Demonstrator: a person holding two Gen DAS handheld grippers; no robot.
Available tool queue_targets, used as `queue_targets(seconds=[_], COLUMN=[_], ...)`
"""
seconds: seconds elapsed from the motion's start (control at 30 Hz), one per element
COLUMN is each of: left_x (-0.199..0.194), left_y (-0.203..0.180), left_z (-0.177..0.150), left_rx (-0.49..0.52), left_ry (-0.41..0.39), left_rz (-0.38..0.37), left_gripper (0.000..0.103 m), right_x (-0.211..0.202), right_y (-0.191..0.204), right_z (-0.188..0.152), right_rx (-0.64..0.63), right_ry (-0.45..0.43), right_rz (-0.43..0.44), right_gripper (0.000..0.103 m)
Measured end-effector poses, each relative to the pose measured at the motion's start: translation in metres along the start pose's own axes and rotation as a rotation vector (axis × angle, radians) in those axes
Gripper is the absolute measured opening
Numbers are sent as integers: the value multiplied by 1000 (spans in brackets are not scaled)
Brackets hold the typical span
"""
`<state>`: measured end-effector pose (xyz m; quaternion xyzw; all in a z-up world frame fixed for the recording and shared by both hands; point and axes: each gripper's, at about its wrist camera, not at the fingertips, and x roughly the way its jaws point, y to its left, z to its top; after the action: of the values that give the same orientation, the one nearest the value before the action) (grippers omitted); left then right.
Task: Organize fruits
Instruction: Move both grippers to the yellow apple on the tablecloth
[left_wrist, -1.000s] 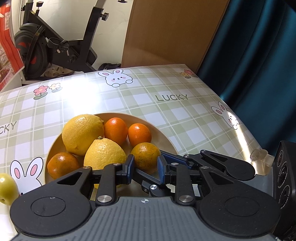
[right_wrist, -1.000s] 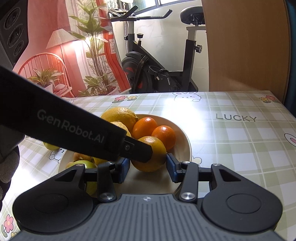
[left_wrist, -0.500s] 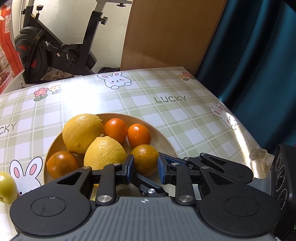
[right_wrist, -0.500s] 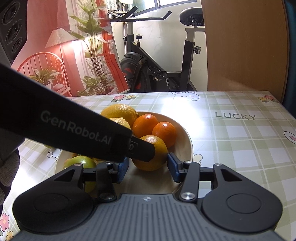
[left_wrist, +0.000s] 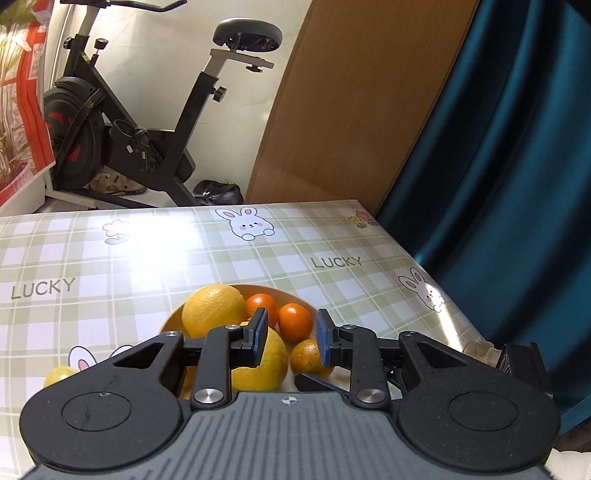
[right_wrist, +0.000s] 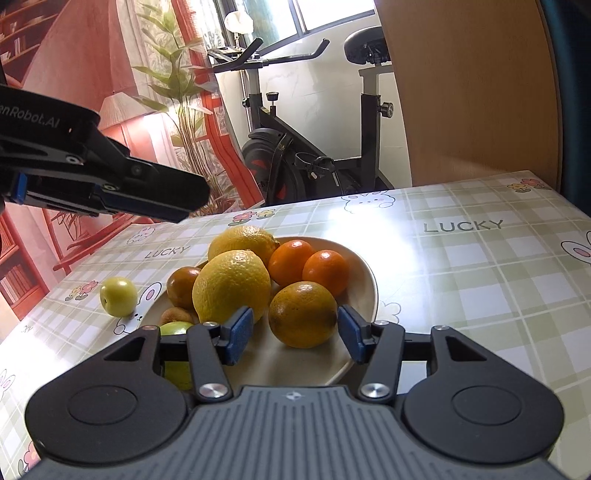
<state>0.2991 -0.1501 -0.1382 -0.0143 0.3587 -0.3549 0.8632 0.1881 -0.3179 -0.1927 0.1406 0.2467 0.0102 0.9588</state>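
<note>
A beige plate (right_wrist: 365, 291) on the checked tablecloth holds two lemons (right_wrist: 231, 286), two bright oranges (right_wrist: 291, 260), a dull orange (right_wrist: 303, 314), a darker orange (right_wrist: 183, 282) and a green apple (right_wrist: 177, 328). My right gripper (right_wrist: 294, 319) straddles the dull orange. Its jaws are opening, and neither pad presses the fruit. A small yellow-green apple (right_wrist: 118, 295) lies on the cloth left of the plate. My left gripper (left_wrist: 290, 332) hangs above the plate's near side, jaws narrow with nothing between them. It also shows as a black arm, the left gripper (right_wrist: 147, 192), at upper left.
An exercise bike (right_wrist: 314, 147) stands behind the table. A wooden panel (left_wrist: 351, 110) and a teal curtain (left_wrist: 498, 147) bound the far right corner. The table edge (left_wrist: 443, 306) runs along the right. A small clear object (left_wrist: 478, 349) sits near that edge.
My left gripper rose and pulled back from the plate, clearing the right wrist view. The right jaws spread wider and let go of the dull orange, which rests in the plate.
</note>
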Motion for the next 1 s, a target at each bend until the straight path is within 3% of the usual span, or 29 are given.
queue_targets(seconds=[0.33, 0.47, 0.73, 1.0], left_x=[-30, -47, -75, -92], left_y=[54, 77, 110, 136], left_z=[-3, 1, 8, -2], left_rx=[-80, -84, -99, -74], left_ry=[-17, -32, -73, -49], left_rz=[73, 85, 157, 214], left_gripper=[29, 29, 29, 30], right_x=[-9, -22, -23, 4], right_y=[4, 14, 57, 117], right_z=[2, 7, 22, 21], right_rx=[10, 3, -27, -83], right_ry=[-31, -84, -109, -50], right_rz=[-43, -60, 34, 112], right_gripper=[55, 55, 55, 55])
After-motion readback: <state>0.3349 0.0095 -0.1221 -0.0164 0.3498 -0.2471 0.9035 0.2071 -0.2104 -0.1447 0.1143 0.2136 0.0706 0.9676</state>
